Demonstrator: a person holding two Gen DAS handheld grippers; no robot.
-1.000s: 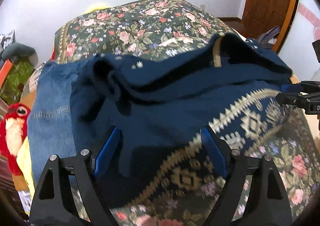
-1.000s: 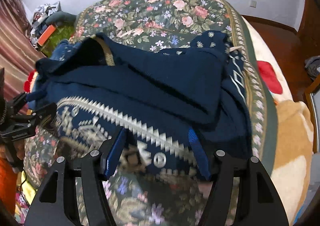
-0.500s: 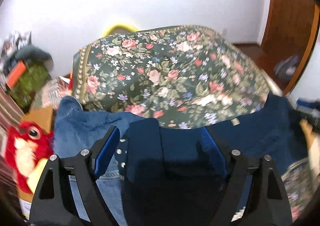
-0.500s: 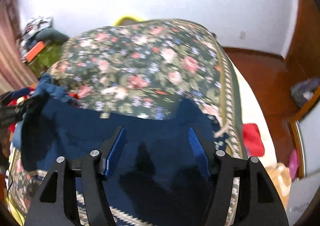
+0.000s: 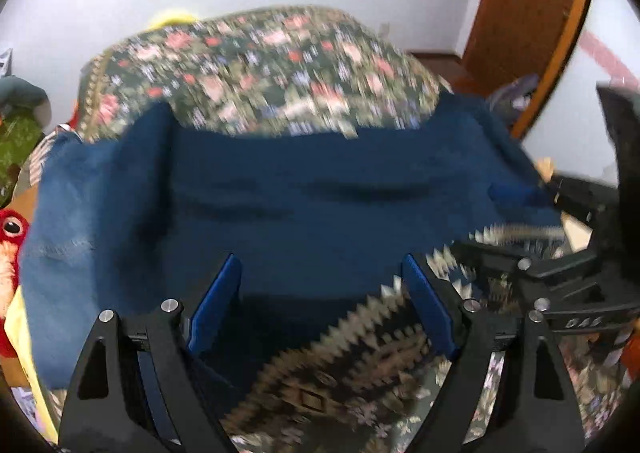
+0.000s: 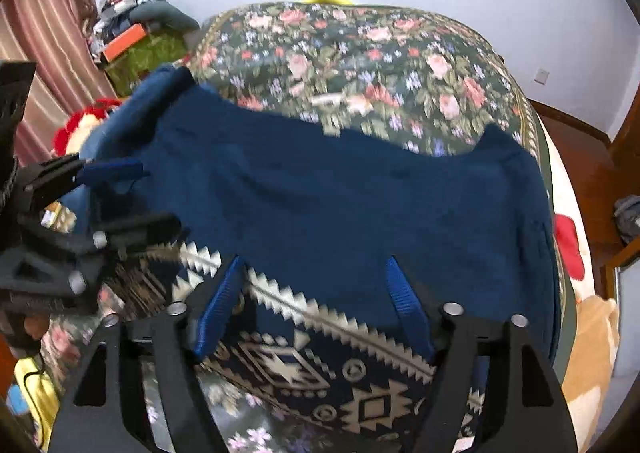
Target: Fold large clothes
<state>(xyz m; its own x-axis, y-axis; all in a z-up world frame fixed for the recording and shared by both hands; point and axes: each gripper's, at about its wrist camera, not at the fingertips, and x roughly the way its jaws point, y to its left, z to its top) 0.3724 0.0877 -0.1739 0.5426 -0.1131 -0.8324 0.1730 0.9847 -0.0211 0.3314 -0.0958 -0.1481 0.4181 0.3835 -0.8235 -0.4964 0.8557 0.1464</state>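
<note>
A large navy sweater (image 5: 320, 205) with a cream geometric band (image 6: 320, 353) lies spread on the floral bedspread (image 6: 360, 53). Its plain navy upper part lies folded over the band. My left gripper (image 5: 320, 273) is open and empty, its blue pads either side of the cloth near the front edge. My right gripper (image 6: 316, 265) is open and empty too, above the patterned band. Each gripper shows in the other's view, the right one (image 5: 560, 277) at the sweater's right side and the left one (image 6: 100, 213) at its left side.
Blue jeans (image 5: 60, 237) lie under the sweater's left edge. A red plush toy (image 5: 10, 229) sits at the bed's left. Clutter and a curtain (image 6: 52, 33) stand at the back left, a wooden door (image 5: 528, 13) at the right, a red-and-cream blanket (image 6: 572, 245) on the bed's right.
Both grippers lifted the sweater's top edge up and forward, then came back down. The bunched navy part now lies flatter over the band. Both grippers are open.
</note>
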